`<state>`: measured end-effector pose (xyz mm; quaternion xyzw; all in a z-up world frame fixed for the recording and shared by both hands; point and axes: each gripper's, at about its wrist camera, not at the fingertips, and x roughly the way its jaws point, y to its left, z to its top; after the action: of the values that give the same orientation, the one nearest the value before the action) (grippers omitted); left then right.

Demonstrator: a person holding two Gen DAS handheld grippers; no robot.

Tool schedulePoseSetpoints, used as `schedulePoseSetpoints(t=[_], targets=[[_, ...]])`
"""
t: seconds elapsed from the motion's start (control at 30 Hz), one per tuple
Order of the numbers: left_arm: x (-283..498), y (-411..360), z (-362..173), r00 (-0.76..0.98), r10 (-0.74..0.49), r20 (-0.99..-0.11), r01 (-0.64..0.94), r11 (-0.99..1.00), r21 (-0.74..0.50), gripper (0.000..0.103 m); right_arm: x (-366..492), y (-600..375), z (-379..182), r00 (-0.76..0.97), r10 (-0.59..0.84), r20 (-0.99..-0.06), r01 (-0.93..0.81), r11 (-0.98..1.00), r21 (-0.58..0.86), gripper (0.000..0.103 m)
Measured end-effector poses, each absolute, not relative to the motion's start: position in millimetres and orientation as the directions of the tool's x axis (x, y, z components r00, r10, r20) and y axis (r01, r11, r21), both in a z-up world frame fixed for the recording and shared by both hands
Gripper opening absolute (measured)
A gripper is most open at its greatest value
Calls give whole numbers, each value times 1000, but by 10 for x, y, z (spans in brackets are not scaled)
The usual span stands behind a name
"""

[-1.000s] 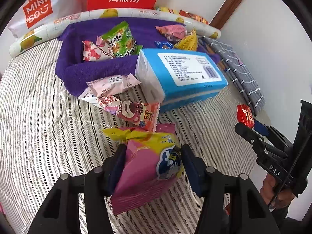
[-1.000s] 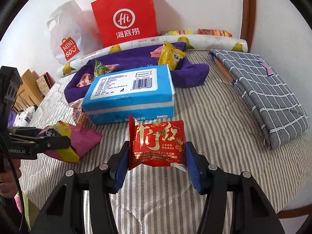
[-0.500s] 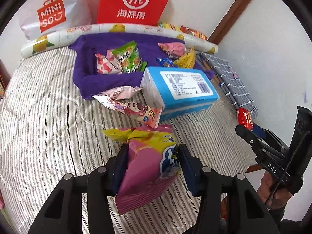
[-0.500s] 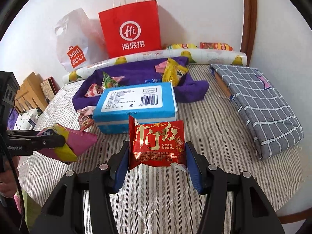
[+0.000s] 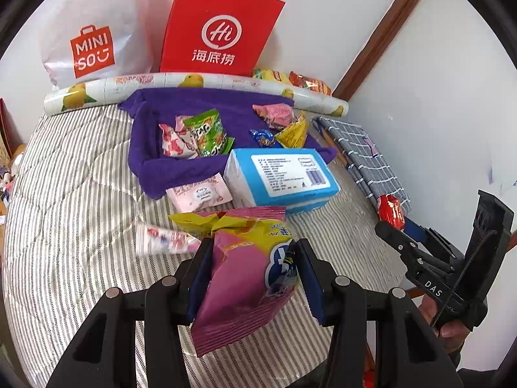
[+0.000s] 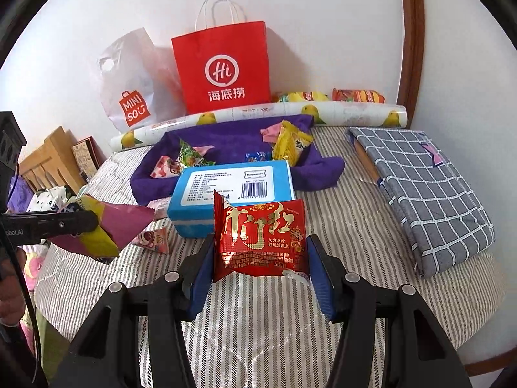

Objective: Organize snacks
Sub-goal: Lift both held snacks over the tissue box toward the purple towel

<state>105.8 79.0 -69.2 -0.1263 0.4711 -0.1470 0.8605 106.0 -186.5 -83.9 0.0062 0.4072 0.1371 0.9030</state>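
Note:
My left gripper (image 5: 250,271) is shut on a pink and yellow snack bag (image 5: 245,278), held above the striped bed (image 5: 74,226). The same bag (image 6: 106,229) shows at the left of the right wrist view. My right gripper (image 6: 260,258) is shut on a red snack packet (image 6: 260,236), also lifted off the bed; that packet (image 5: 391,208) shows at the right of the left wrist view. Beyond both lies a purple towel (image 5: 206,103) folded into a tray, with several snacks (image 5: 206,134) in it. A pink packet (image 5: 198,194) and a cartoon-printed packet (image 5: 168,241) lie loose in front of the towel.
A blue tissue pack (image 5: 284,177) lies against the towel's near edge. A red paper bag (image 6: 223,68), a white plastic bag (image 6: 135,87) and a fruit-printed roll (image 6: 258,113) line the wall. A grey checked cloth bundle (image 6: 426,190) lies at right. A person's hand (image 5: 452,320) holds the right gripper.
Both grippers have risen with their snacks, so the bed and towel look farther away. The left gripper's jaws pinched the pink bag a little tighter.

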Motion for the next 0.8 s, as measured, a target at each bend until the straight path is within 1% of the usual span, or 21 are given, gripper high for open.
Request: schedulePoseSetpoints(t=[0.4,0.8], targets=[[1119,803,-436,568,-386,-726,142,916,-376,49,1146,-1802,-648,655,255,-711,-260,960,105,54],[1371,816,-286,594,-388,-705,147,914,-379,49,1417,-1683,-510,670,273,-690,-291,952,93,54]])
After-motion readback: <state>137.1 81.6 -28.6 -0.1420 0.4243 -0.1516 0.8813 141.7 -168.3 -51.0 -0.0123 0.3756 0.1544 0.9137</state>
